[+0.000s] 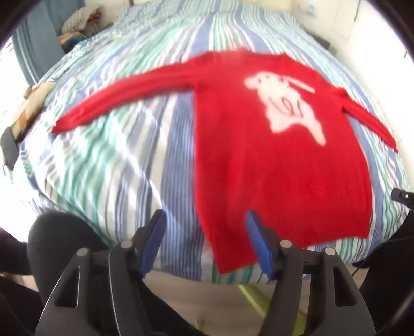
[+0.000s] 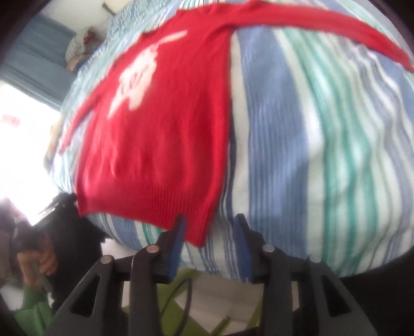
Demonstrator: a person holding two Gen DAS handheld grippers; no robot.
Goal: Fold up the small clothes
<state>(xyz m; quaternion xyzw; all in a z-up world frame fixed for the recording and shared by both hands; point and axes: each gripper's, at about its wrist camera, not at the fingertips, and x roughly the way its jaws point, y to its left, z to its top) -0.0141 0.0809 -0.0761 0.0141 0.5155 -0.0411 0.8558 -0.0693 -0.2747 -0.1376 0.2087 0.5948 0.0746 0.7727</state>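
Note:
A small red sweater (image 1: 271, 160) with a white animal print lies flat, front up, on the striped bed, both sleeves spread out sideways. It also shows in the right wrist view (image 2: 165, 124). My left gripper (image 1: 205, 219) is open, its jaws wide apart over the sweater's near left hem corner, holding nothing. My right gripper (image 2: 209, 223) is open, its jaws on either side of the sweater's near right hem corner (image 2: 199, 232), holding nothing. Both views are blurred.
The bed (image 1: 116, 155) has a blue, green and white striped cover and its near edge is just under both grippers. A pile of clothes (image 1: 80, 23) lies at the far left corner. A green mat (image 2: 181, 310) lies on the floor below.

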